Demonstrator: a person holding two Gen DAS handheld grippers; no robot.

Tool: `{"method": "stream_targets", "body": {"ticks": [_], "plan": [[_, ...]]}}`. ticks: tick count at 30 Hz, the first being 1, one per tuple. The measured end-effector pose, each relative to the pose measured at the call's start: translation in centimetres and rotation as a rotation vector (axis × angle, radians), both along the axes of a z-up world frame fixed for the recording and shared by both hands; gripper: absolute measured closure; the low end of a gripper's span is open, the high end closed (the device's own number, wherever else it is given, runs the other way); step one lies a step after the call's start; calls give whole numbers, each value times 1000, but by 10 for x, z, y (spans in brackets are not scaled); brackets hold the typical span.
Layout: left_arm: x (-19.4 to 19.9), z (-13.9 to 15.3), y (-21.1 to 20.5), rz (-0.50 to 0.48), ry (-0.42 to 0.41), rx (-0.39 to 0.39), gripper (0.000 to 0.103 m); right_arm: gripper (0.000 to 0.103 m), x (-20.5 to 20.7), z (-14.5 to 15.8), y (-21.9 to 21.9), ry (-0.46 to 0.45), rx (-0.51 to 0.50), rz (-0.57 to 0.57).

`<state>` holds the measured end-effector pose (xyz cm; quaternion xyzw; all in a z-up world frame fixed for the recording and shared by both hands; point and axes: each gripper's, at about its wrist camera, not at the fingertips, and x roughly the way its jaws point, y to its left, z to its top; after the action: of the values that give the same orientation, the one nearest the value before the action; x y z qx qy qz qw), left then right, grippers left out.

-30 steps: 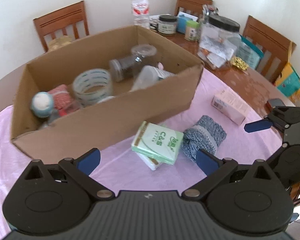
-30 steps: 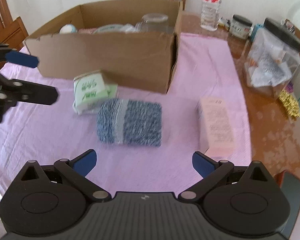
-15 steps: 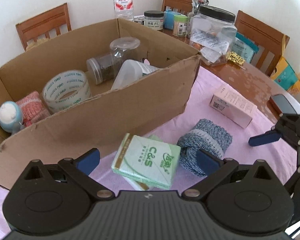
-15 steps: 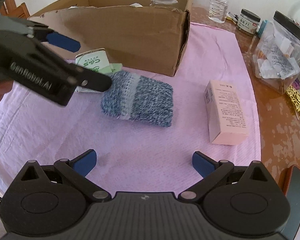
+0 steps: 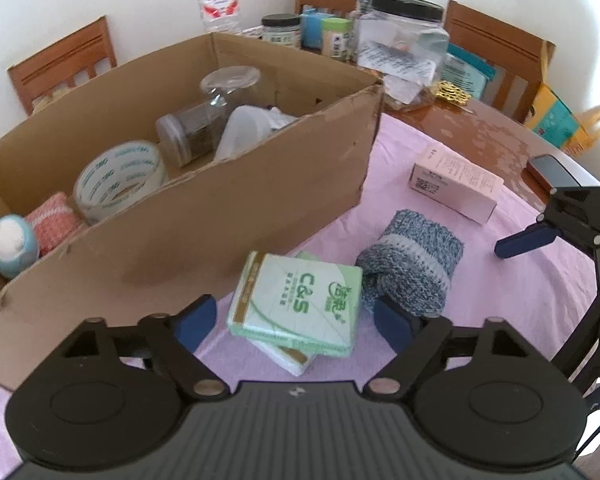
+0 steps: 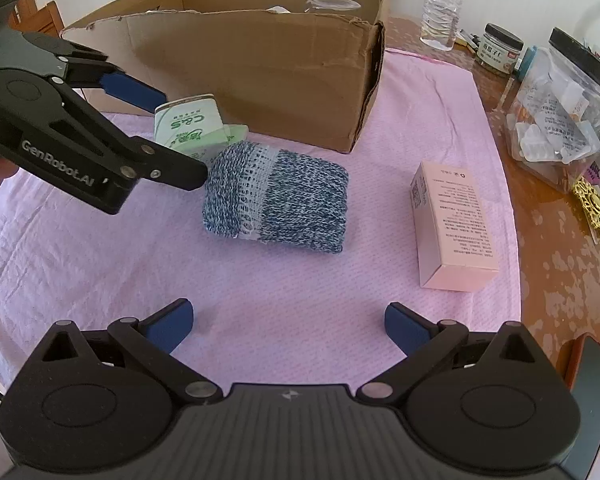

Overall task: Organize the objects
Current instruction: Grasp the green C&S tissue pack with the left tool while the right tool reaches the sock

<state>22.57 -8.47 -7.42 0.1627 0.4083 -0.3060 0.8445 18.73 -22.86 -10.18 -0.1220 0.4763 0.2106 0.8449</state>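
Inside, your cardboard box (image 5: 228, 204) held a tape roll (image 5: 120, 182) and jars (image 5: 204, 120); left gripper (image 5: 292, 320) jaws were closing around the tissue pack (image 5: 296, 300), right gripper (image 6: 288, 326) jaws apart.

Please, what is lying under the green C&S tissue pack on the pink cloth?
Under the green C&S tissue pack lies a second, similar pack, white with a gold-brown stripe. Only its near corner and a green edge behind show; the rest is covered, so its print cannot be read.
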Motion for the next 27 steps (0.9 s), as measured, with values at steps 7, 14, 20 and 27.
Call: {"method": "stream_targets", "body": {"ticks": [7, 14, 20, 27], "plan": [[-1, -2, 3, 7, 27, -12, 36, 0, -1, 0, 0, -1, 1, -5], [-2, -2, 6, 15, 27, -4, 35, 0, 1, 0, 1, -2, 2, 3], [4, -4, 4, 12, 42, -13, 36, 0, 17, 0, 12, -13, 9, 26], [4, -5, 8, 21, 53, -11, 38, 0, 40, -2, 23, -40, 24, 49]]}}
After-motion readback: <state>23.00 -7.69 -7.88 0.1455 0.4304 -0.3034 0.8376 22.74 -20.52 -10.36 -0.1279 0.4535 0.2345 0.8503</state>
